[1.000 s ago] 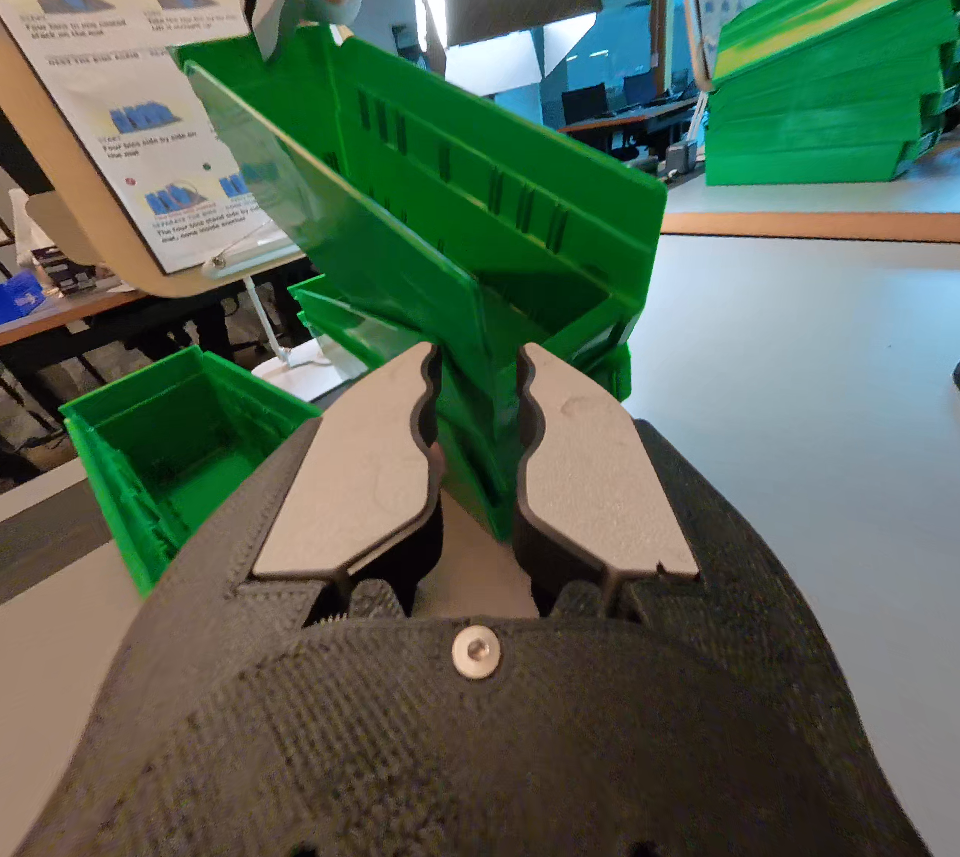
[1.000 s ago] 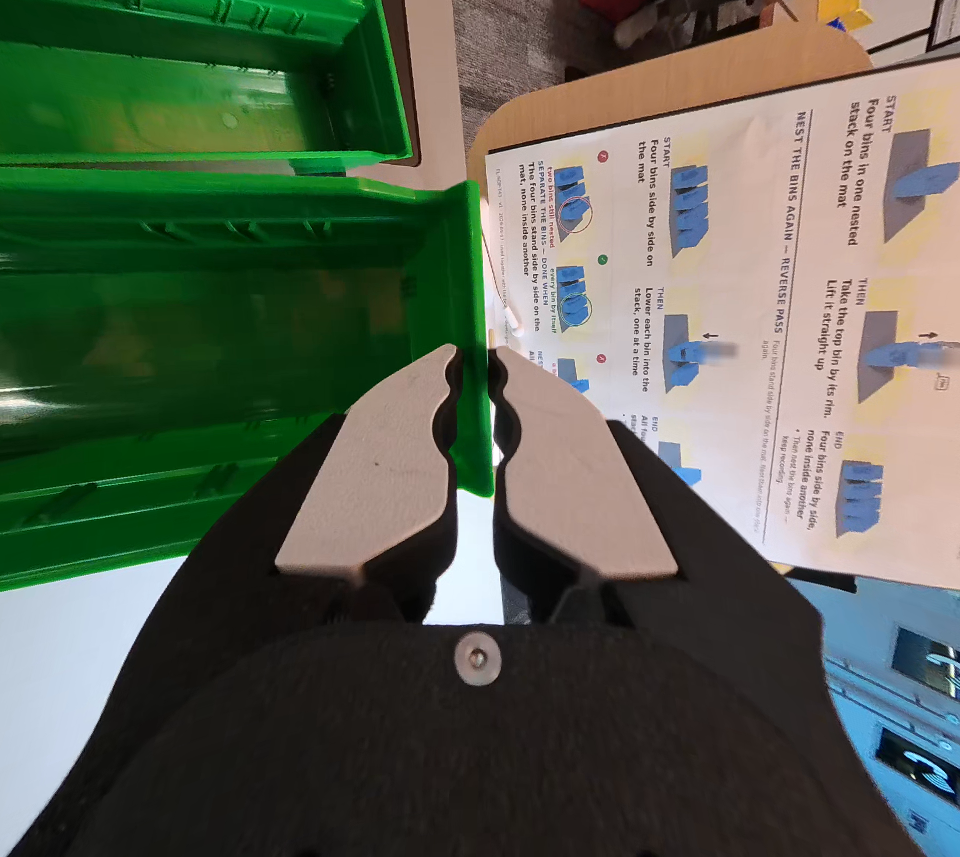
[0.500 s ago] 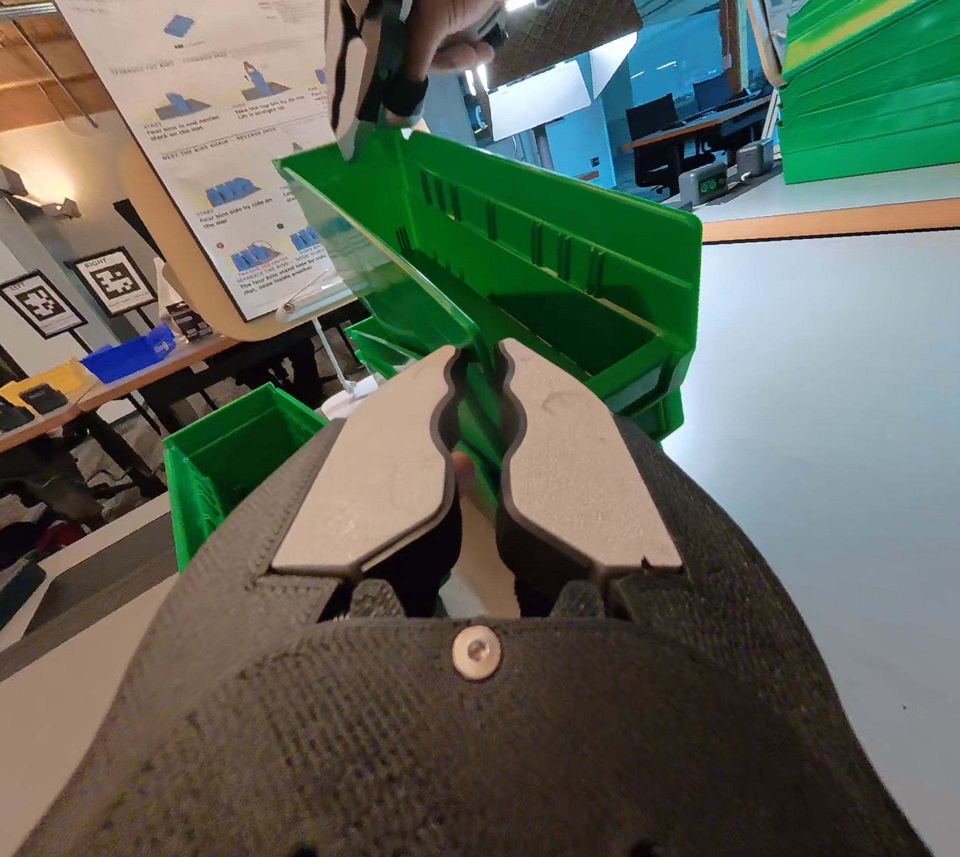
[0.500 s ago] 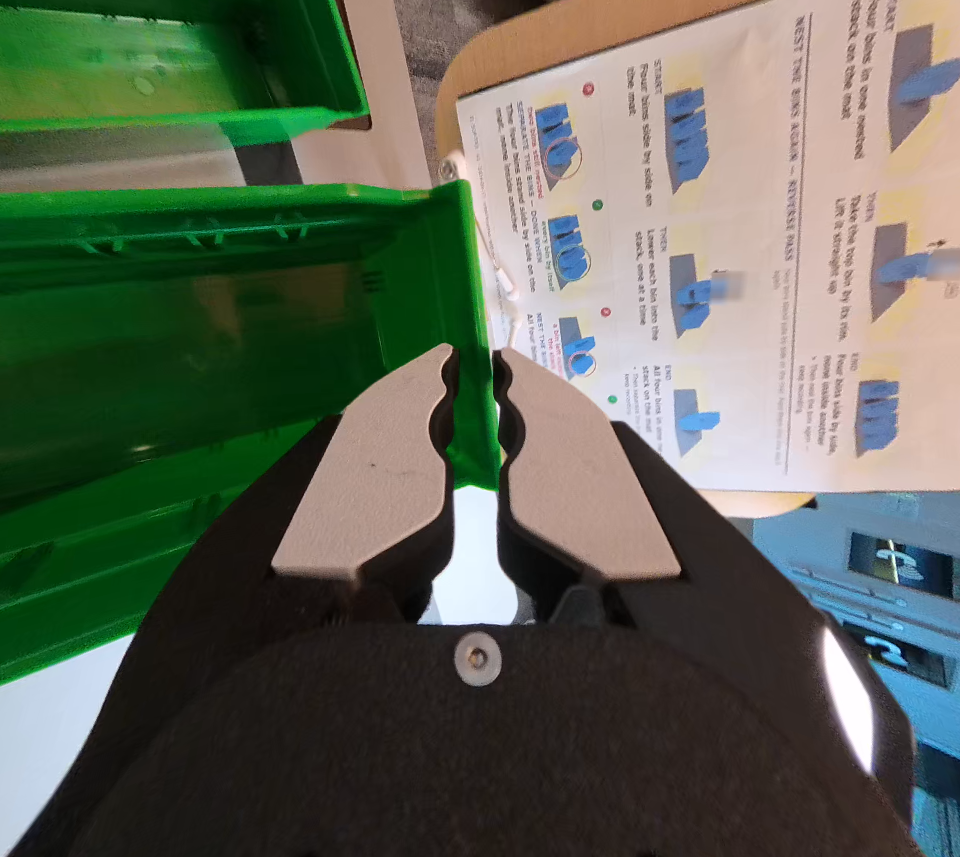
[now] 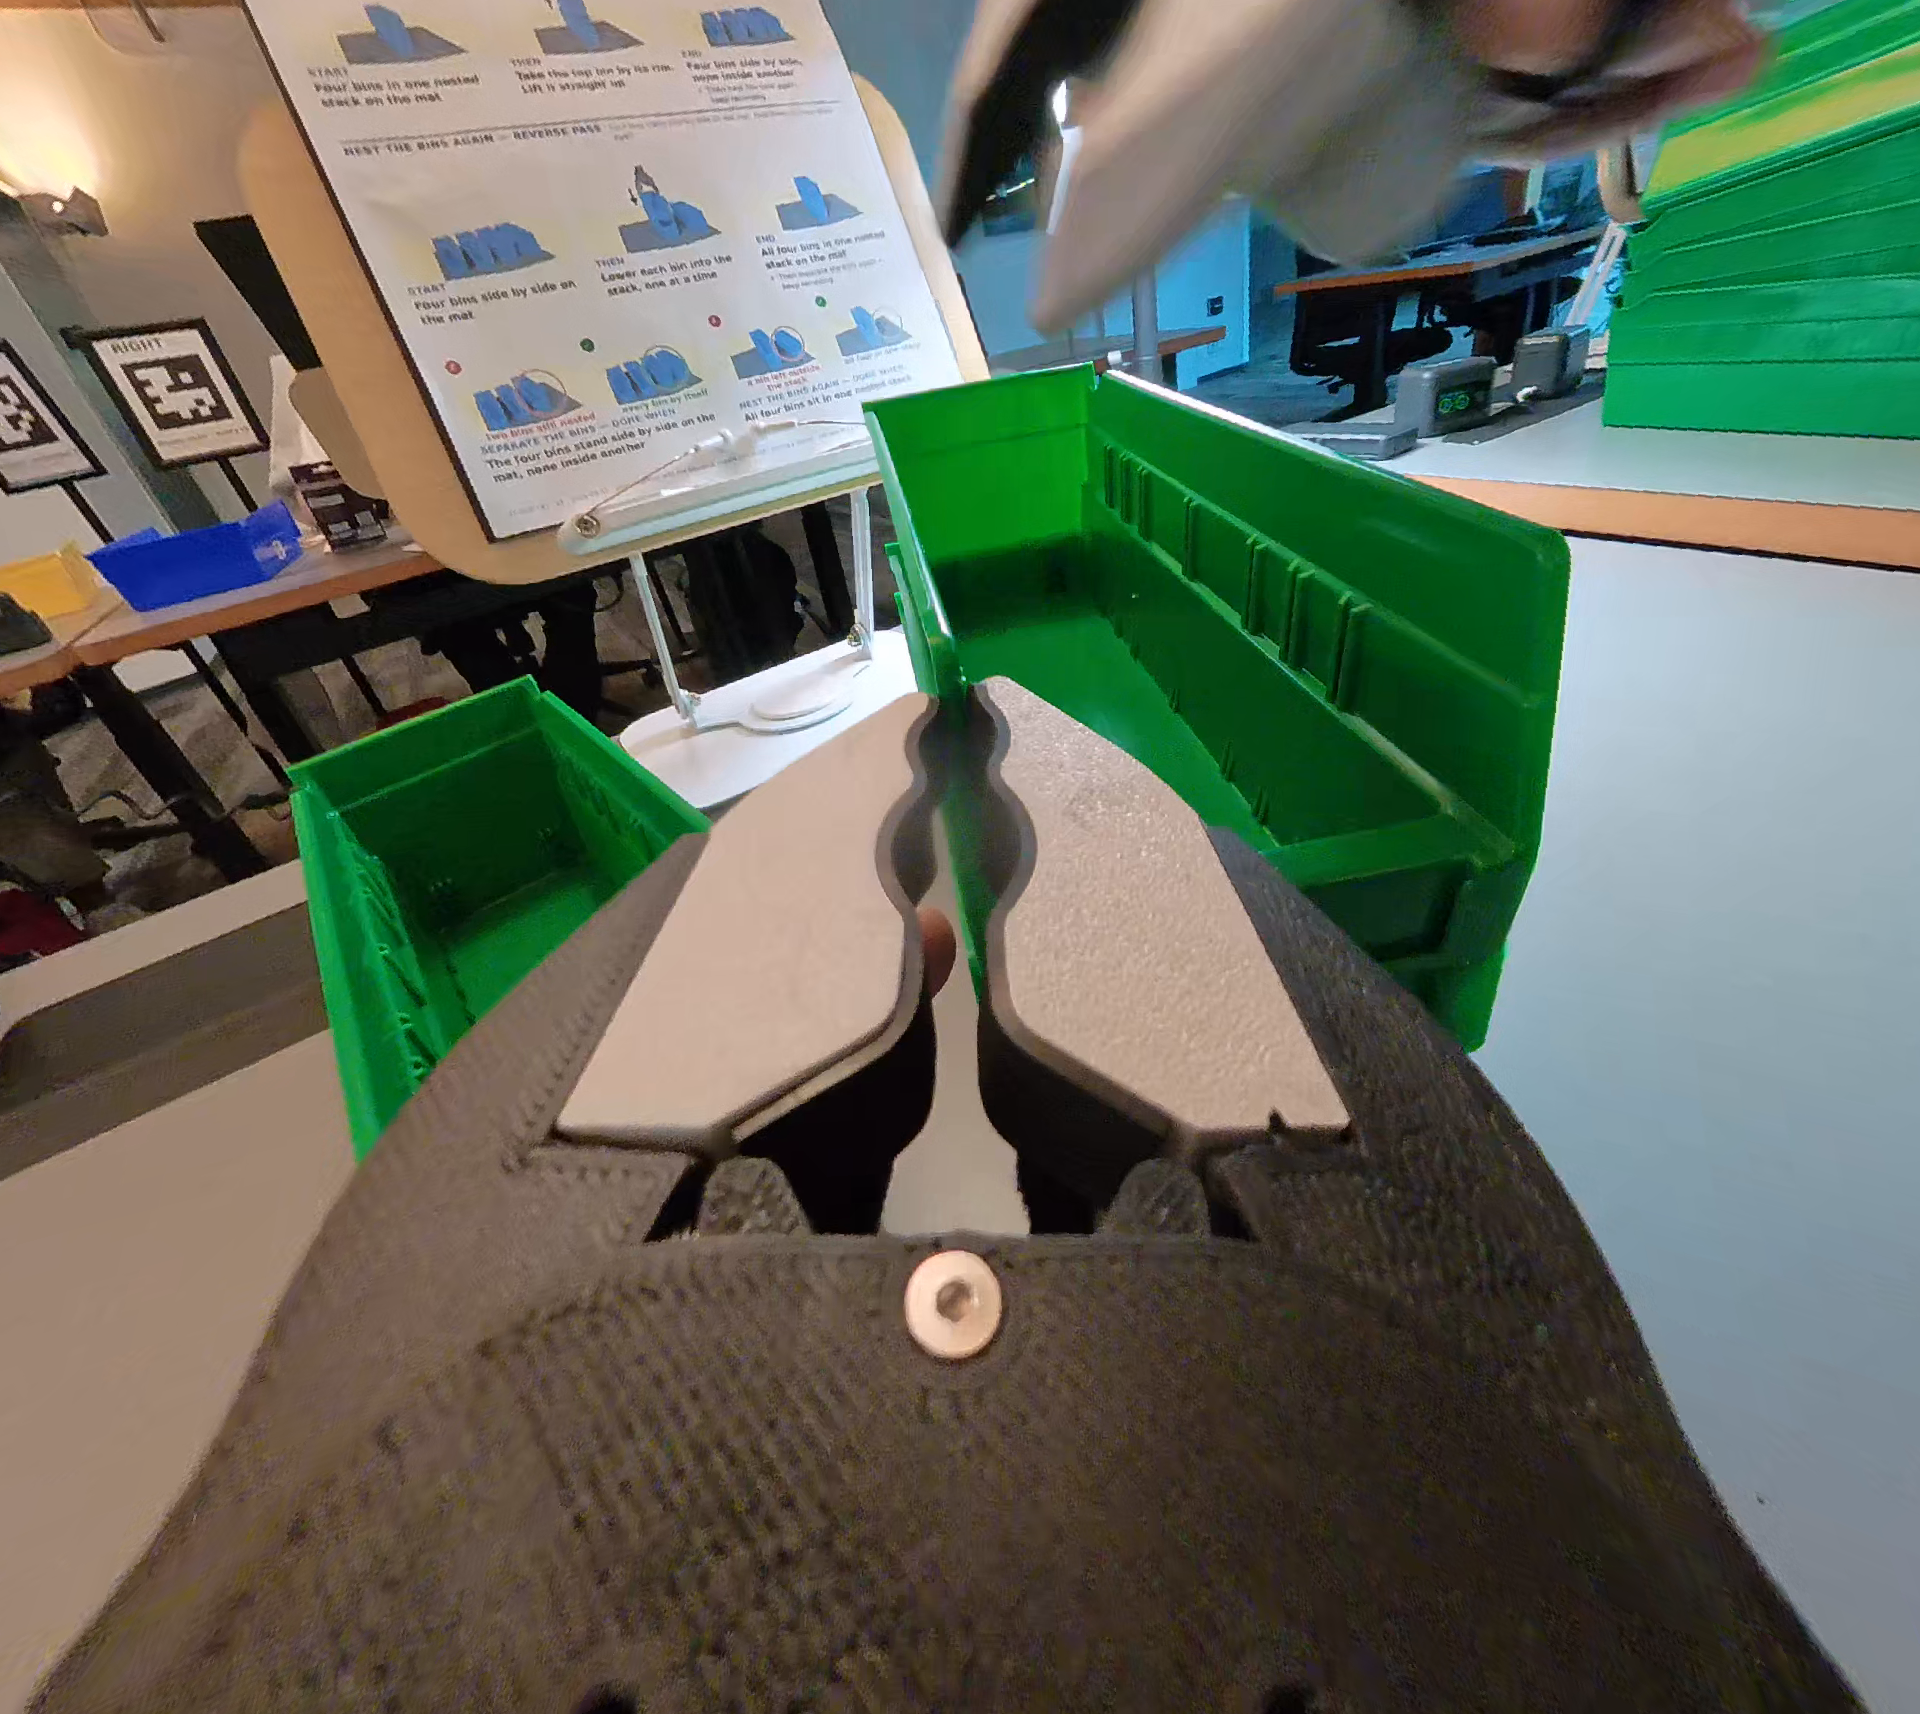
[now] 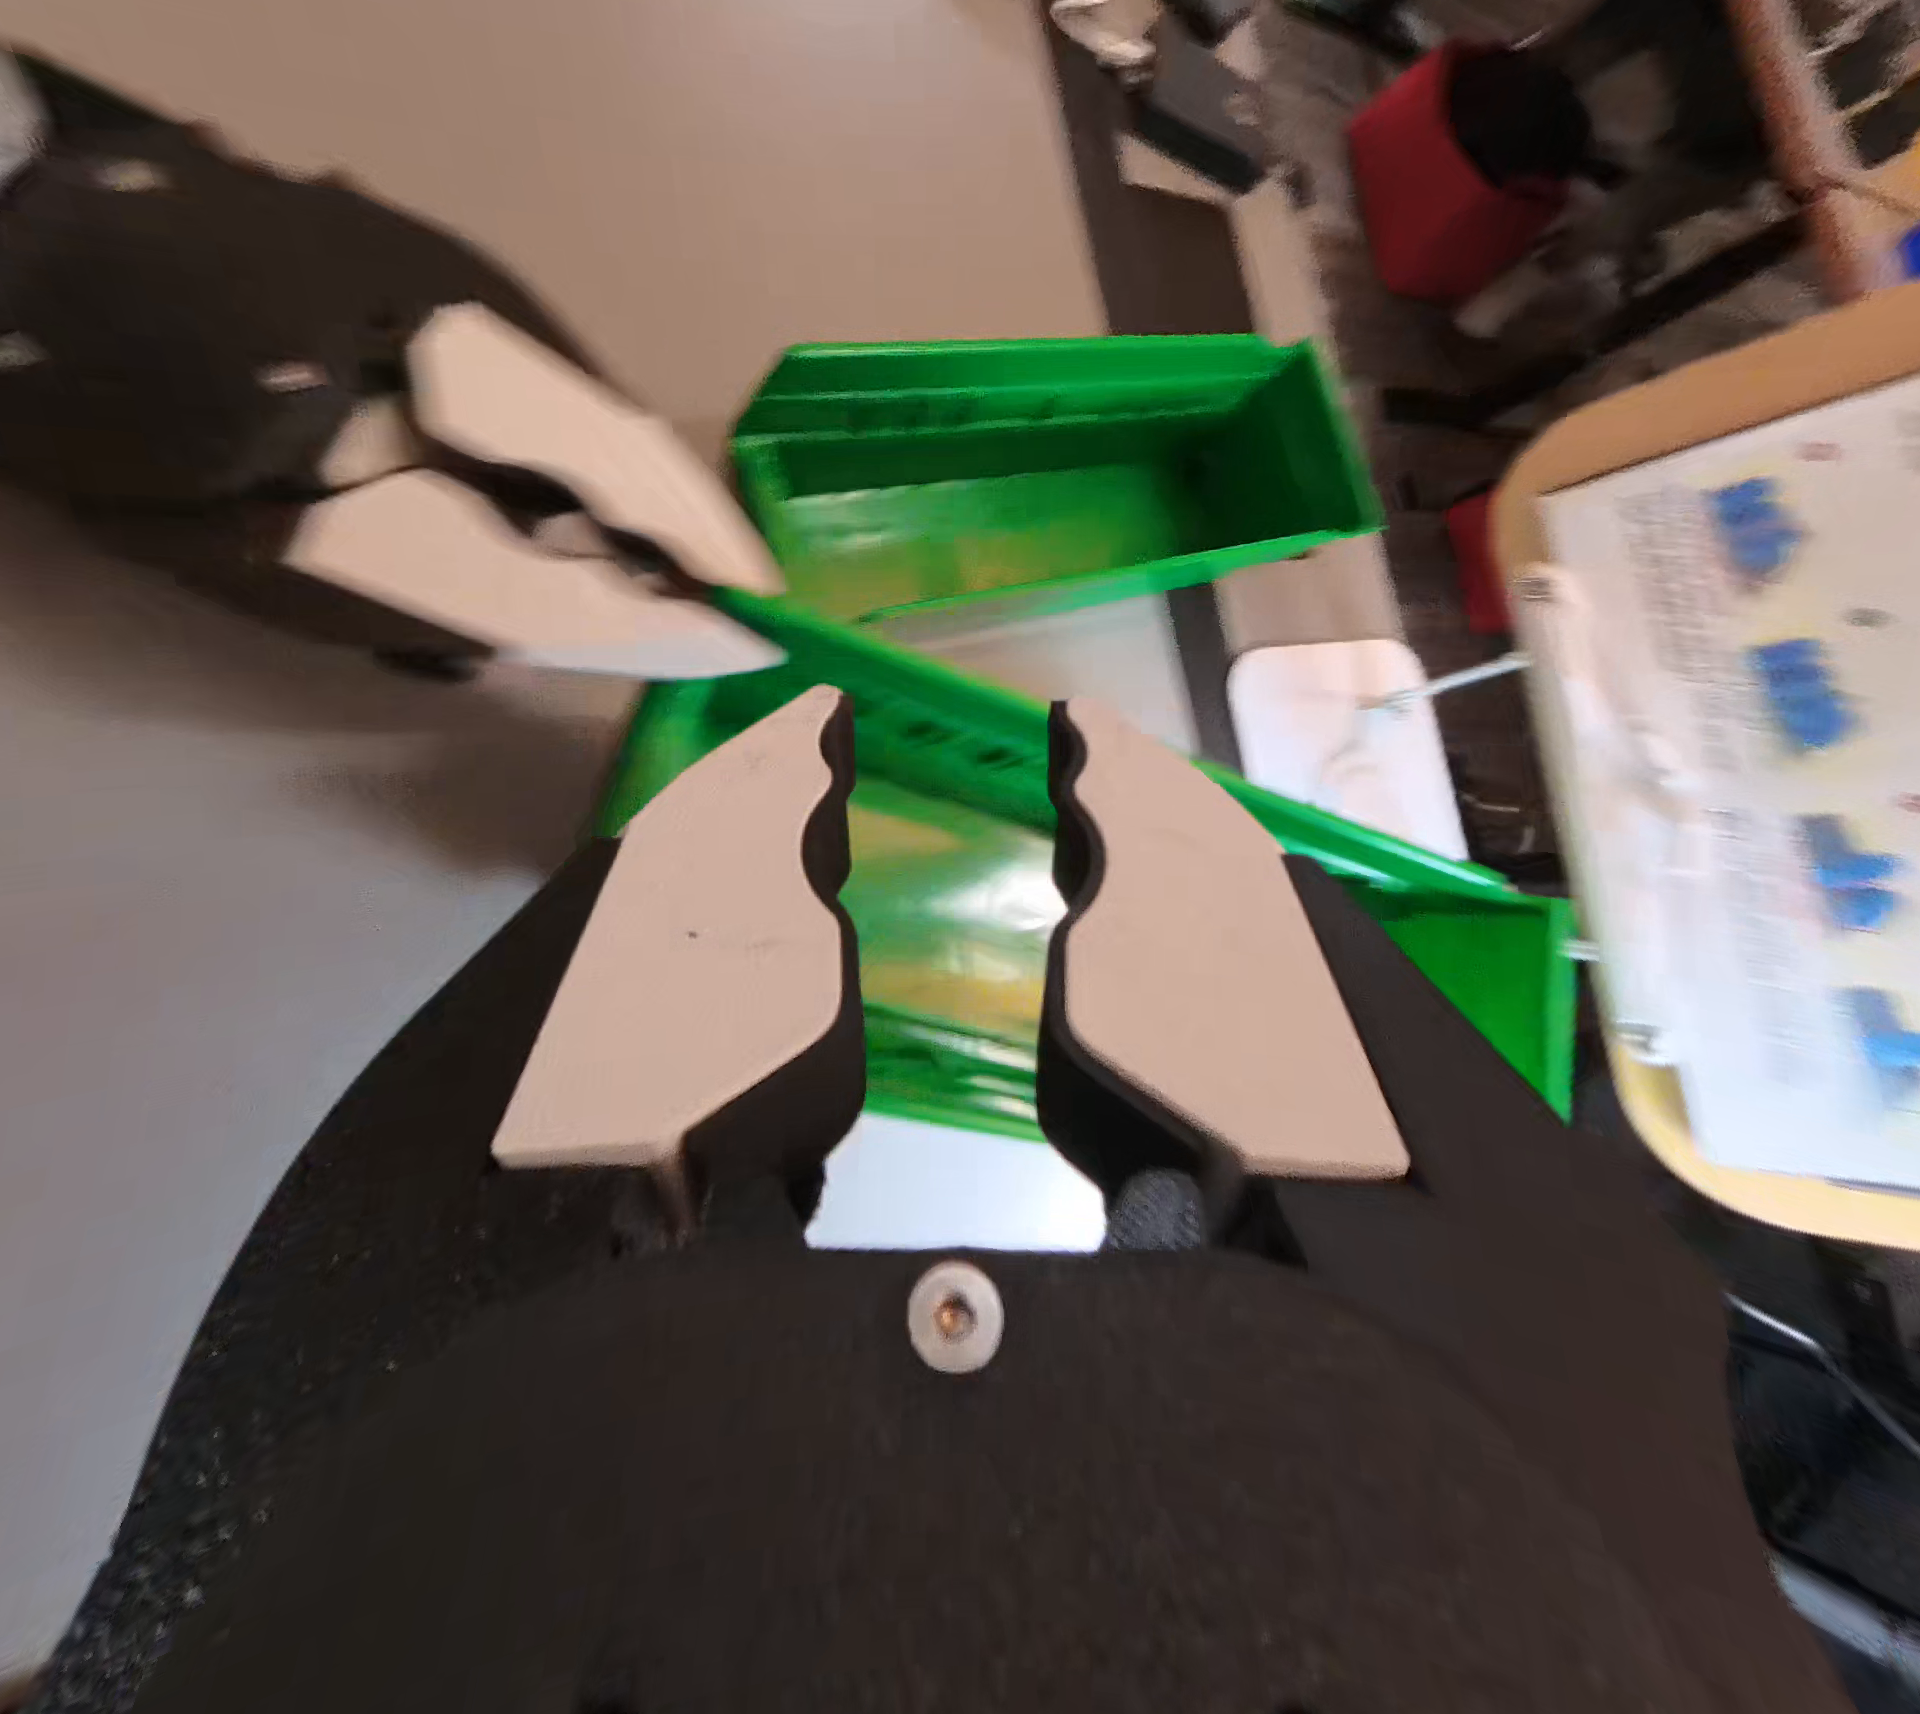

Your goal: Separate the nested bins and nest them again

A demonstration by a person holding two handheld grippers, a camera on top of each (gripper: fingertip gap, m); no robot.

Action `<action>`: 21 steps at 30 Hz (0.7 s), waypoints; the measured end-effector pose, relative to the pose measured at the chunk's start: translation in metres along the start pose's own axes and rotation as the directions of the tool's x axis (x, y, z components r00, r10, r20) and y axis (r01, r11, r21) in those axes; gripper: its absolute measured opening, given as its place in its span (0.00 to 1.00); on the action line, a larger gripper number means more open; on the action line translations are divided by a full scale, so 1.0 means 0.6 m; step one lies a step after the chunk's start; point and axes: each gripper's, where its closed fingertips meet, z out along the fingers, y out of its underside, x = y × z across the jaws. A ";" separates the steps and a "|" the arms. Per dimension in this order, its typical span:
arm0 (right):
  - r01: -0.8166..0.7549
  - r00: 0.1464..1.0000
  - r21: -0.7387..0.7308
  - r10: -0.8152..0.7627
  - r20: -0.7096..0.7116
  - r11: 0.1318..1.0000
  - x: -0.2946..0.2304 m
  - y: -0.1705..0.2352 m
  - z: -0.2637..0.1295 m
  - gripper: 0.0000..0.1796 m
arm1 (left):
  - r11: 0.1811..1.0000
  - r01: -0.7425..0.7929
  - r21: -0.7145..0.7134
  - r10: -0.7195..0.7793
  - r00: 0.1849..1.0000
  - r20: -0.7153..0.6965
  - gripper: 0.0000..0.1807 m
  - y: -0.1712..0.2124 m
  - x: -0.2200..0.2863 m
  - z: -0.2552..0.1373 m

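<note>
A long green bin (image 5: 1247, 625) sits level on top of other nested green bins (image 5: 1455, 978) on the grey table. My left gripper (image 5: 948, 703) is shut on the bin's near left wall. It also shows in the right wrist view (image 6: 774, 622), pinching that wall. My right gripper (image 6: 948, 714) is open and empty, hovering above the same bin (image 6: 956, 937). In the left wrist view it is a blur (image 5: 1003, 277) above the bin's far end. A separate green bin (image 5: 468, 833) stands alone to the left and also shows in the right wrist view (image 6: 1039, 480).
An instruction board (image 5: 582, 158) on a white stand (image 5: 769, 719) rises just past the bins, close to the right gripper. A tall stack of green bins (image 5: 1766, 314) stands on a far table. Grey table top (image 5: 1714, 937) stretches to the right. There is about 7 centimeters between the tips of the two grippers.
The right gripper let go of the bin's far end wall, opened and rose away. The tilted bin came down level onto the stack. The left gripper closed tighter on its wall.
</note>
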 end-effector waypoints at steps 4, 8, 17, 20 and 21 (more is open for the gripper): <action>0.095 0.995 -0.205 -0.087 0.051 0.974 -0.126 0.046 0.030 0.26 | 0.999 0.038 -0.011 -0.038 0.999 0.006 0.02 -0.002 -0.002 0.004; 0.212 0.954 -0.374 -0.274 -0.120 0.903 -0.123 0.091 0.069 0.27 | 0.999 0.048 -0.016 -0.048 0.999 0.008 0.02 -0.003 0.001 0.001; 0.358 0.932 -0.425 -0.342 0.118 0.831 -0.142 0.138 0.084 0.19 | 0.997 0.069 -0.037 -0.070 0.997 -0.015 0.03 0.000 0.012 -0.002; 0.455 0.890 -0.408 -0.413 0.192 0.792 -0.127 0.158 0.079 0.18 | 0.998 0.046 -0.037 -0.048 0.998 -0.032 0.05 0.004 0.022 0.007; 0.485 0.874 -0.398 -0.437 0.212 0.779 -0.121 0.164 0.077 0.18 | 0.999 0.032 -0.038 -0.034 0.998 -0.043 0.05 0.006 0.027 0.009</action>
